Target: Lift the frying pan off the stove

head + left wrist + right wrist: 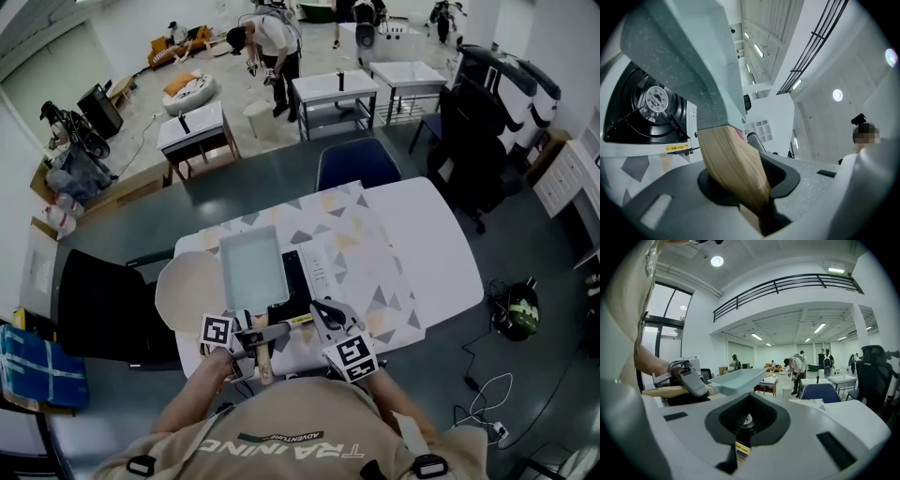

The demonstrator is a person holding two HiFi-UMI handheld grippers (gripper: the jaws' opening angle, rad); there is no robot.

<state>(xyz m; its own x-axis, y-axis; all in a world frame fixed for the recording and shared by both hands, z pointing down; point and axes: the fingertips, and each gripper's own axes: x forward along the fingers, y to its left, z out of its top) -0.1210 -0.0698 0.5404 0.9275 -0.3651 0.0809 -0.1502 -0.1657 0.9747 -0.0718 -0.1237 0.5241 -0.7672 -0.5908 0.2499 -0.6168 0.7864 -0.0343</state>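
Note:
A rectangular pale blue-grey frying pan (251, 267) with a wooden handle (265, 352) hangs over a black portable stove (295, 281) on the table. My left gripper (255, 339) is shut on that handle. In the left gripper view the handle (733, 173) slants between the jaws of the left gripper (740, 187). The pan's body (689, 61) rises above them, clear of the stove's burner (654, 101). The right gripper view shows the pan (740, 377) held level above the stove (686, 399). My right gripper (323, 314) is beside the stove, shut and empty (740, 437).
A patterned cloth (366, 253) covers the white table. A round white plate (183, 291) lies left of the stove. A blue chair (356, 164) stands at the far side and a black chair (103, 305) at the left. People (799, 369) stand by far tables.

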